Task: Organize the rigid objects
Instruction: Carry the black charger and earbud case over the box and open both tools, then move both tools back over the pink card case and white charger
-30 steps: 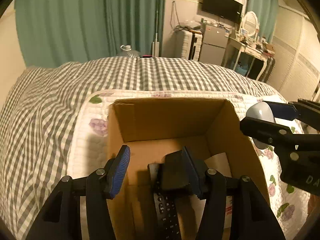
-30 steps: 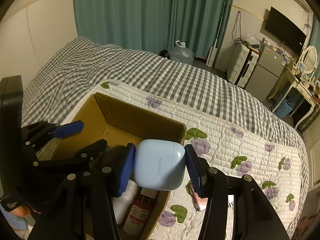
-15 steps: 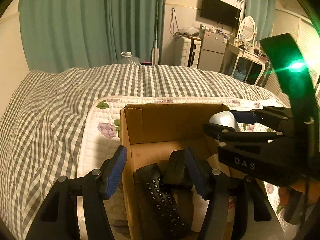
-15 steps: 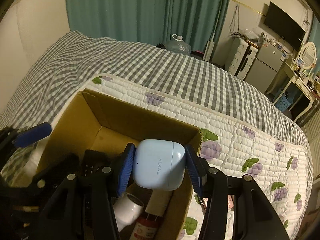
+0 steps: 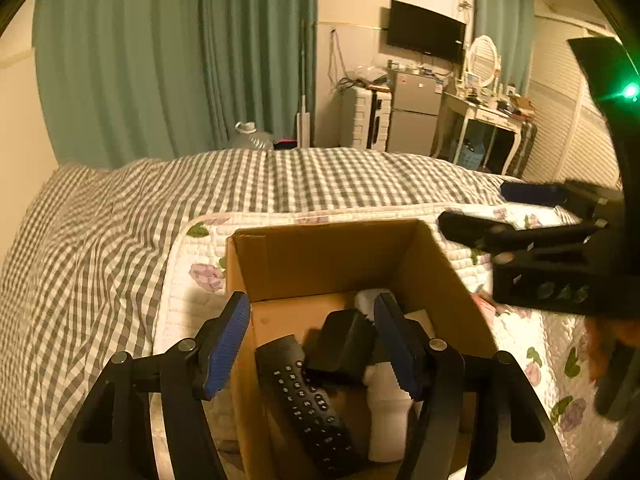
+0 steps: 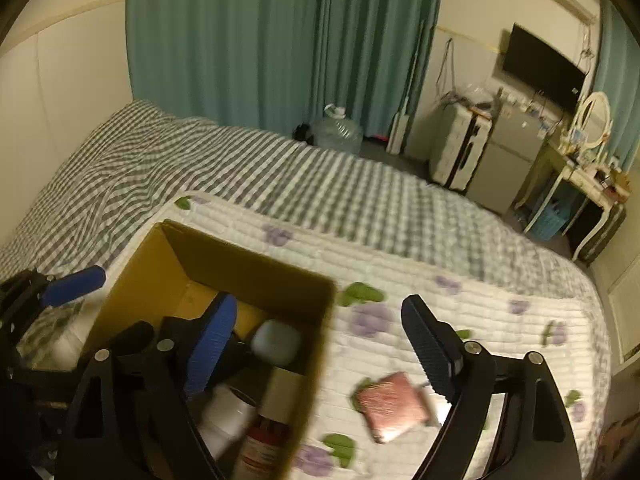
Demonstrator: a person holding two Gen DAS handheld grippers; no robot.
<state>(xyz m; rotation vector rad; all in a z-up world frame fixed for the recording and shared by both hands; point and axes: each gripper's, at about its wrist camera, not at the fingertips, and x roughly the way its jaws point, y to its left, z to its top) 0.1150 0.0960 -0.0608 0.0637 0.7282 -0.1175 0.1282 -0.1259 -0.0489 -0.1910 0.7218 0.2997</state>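
An open brown cardboard box point(image 5: 332, 258) sits on a white quilted bedcover printed with purple flowers point(image 6: 460, 292), laid over a grey-and-white checked blanket point(image 5: 120, 216). The right gripper point(image 6: 326, 344) hangs over the box's near corner, its blue-padded jaws spreading wide with nothing between them. The pale blue rounded earbud case point(image 6: 276, 342) lies loose inside the box, beside a white bottle point(image 6: 226, 414) and a red-labelled bottle point(image 6: 262, 448). The left gripper point(image 5: 312, 344) hovers above the box, jaws opening, gripping nothing; below it lie a black remote control with small buttons point(image 5: 308, 404) and a black blocky object point(image 5: 340, 344). A small pink flat packet point(image 6: 392, 406) rests on the bedcover outside the box.
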